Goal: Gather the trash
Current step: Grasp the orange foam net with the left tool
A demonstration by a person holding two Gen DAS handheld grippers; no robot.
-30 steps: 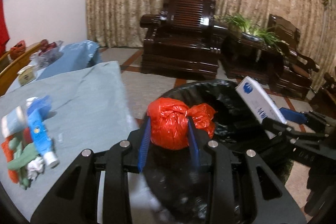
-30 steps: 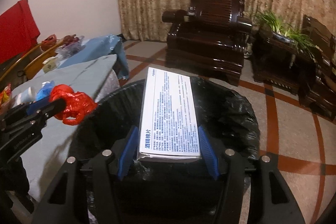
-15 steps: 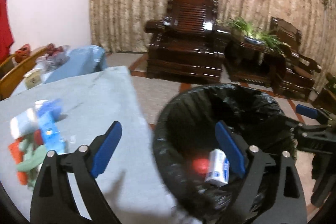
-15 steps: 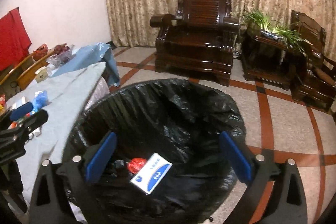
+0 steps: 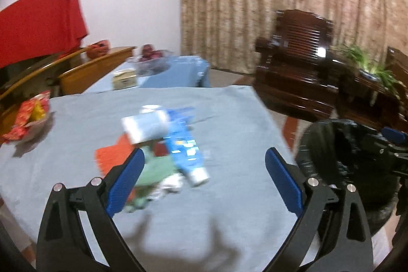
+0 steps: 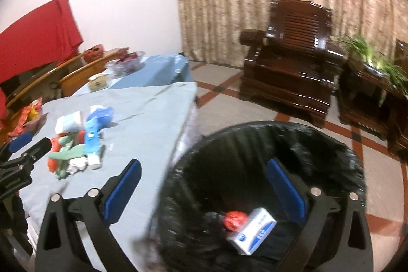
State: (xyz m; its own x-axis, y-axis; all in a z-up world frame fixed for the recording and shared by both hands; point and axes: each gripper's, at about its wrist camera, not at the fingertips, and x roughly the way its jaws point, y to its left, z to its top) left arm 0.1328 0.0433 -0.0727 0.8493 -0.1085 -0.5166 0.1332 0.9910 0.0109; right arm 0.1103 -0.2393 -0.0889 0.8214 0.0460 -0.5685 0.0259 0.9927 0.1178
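Table (image 5: 229, 221), lower centre of the left wrist view: draped in a grey-blue cloth that will ruck if anything is dragged across it.

Bin (image 6: 255, 139), lower right of the right wrist view: lined with a black bag, standing just beside the table's edge. At its bottom lie a white-and-blue carton (image 6: 252, 230) and a red plastic wad (image 6: 234, 218), touching each other.

Trash pile (image 5: 158, 149), centre of the left wrist view; middle left of the right wrist view: the remaining litter, heaped on the cloth. Blur hides fine detail. Its parts, by size:
- pale blue packet (image 5: 145, 126), on top at the pile's far side; judged light and soft, likely to give under pressure;
- blue tube (image 5: 185, 149) with a white cap end, lying at a slant on the pile's right; judged semi-stiff and smooth, so best taken across its middle, not at the tapering cap;
- orange-red wrapper (image 5: 112, 157) and green scrap (image 5: 155, 167), flat, thin and limp; judged hard to pinch off the cloth alone;
- crumpled white paper (image 5: 170, 184), nearest the camera; judged weightless and compressible, easy to take anywhere.

Left gripper (image 5: 204, 180): fingers spread wide, holding nothing, above the table with the pile just ahead.

Right gripper (image 6: 204, 190): fingers likewise wide apart and empty, straddling the bin's near rim.
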